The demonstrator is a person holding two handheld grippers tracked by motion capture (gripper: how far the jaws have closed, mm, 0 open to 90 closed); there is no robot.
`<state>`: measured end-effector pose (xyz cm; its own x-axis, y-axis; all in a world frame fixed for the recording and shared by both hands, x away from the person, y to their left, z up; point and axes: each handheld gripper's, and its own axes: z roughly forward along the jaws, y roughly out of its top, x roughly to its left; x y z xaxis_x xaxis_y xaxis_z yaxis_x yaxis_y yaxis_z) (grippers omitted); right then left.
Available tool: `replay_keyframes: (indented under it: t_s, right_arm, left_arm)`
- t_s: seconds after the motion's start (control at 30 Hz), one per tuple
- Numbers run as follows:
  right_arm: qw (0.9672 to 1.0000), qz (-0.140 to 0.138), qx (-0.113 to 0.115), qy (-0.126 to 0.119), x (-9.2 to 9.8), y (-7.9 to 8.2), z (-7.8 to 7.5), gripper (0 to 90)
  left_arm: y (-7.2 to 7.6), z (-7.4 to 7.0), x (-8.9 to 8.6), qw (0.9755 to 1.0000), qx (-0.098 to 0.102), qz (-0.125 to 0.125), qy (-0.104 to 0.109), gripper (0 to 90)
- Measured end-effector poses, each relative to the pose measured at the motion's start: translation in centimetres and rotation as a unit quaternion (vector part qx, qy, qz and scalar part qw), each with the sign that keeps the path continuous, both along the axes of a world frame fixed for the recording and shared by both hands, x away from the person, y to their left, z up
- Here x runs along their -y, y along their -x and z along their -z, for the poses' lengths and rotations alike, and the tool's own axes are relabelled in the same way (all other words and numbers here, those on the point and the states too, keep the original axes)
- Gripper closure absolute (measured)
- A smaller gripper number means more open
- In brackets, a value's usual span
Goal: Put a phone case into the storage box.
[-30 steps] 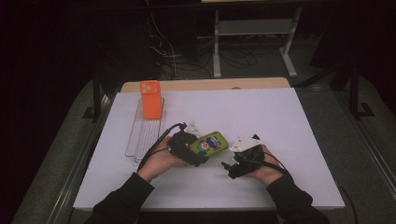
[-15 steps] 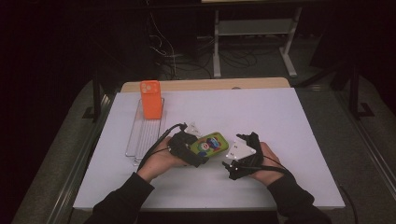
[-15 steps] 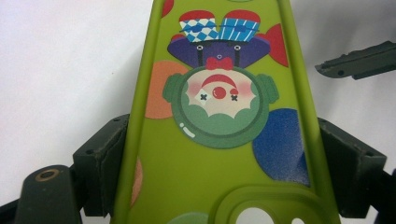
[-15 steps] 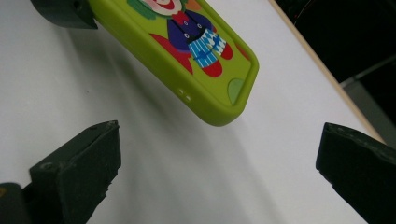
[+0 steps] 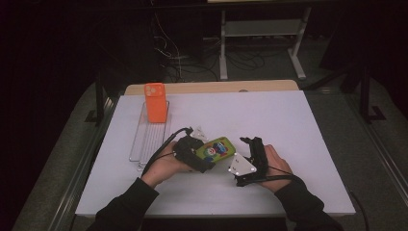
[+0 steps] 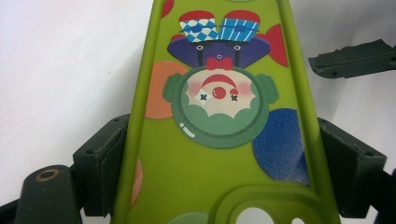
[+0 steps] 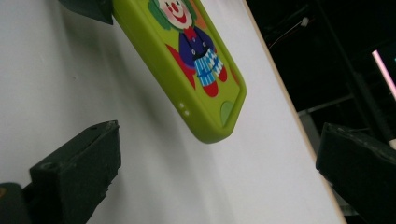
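- The white counter (image 5: pixel 298 125) carries everything, with a wire rack (image 5: pixel 150 137) along its left side.
- An orange phone case (image 5: pixel 156 102) stands upright at the rack's far end, so that one looks sorted already.
- The green clown phone case (image 6: pixel 219 116) is up off the counter, near the front middle, not racked yet.
- Left hand-held gripper (image 5: pixel 204 156) is clamped on the green case's two long edges.
- Right hand-held gripper (image 5: pixel 248 144) sits just beside it, jaws spread wide, nothing in them. I'd guess slotting it into the rack is what's left.
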<state>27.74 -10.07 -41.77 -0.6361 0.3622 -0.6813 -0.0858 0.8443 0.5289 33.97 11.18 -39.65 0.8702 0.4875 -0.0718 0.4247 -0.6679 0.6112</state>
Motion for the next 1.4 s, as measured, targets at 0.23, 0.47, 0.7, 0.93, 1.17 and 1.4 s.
replay_keyframes:
  t_s: [0.23,0.47,0.7,0.93,1.17,1.4]
  right_arm:
    - [0.9976,-0.018,0.053,0.040,-0.3,0.1,0.4,0.0]
    - [0.9945,-0.022,0.084,0.058,-0.8,0.5,0.8,0.0]
    - [0.9906,-0.030,0.105,0.083,-1.5,1.0,0.9,4.0]
    - [0.9854,-0.033,0.133,0.101,-2.2,1.4,1.5,14.3]
    - [0.9786,-0.045,0.156,0.126,-2.5,1.5,1.9,28.7]
    - [0.9745,-0.053,0.164,0.144,-2.9,1.8,2.4,45.4]
  left_arm:
    - [-0.2,-0.1,-0.2,0.9996,0.007,0.020,-0.016,15.2]
    - [-0.1,-0.2,-0.1,0.9998,0.001,0.018,-0.010,15.2]
    - [0.3,-0.2,0.2,0.9999,-0.001,0.009,0.004,15.2]
    - [0.4,-0.2,0.4,0.9999,-0.001,0.015,0.005,15.2]
    - [0.5,-0.3,0.6,0.9998,-0.001,0.019,0.008,15.2]
    - [0.6,-0.2,0.7,0.9997,0.000,0.021,0.008,15.2]
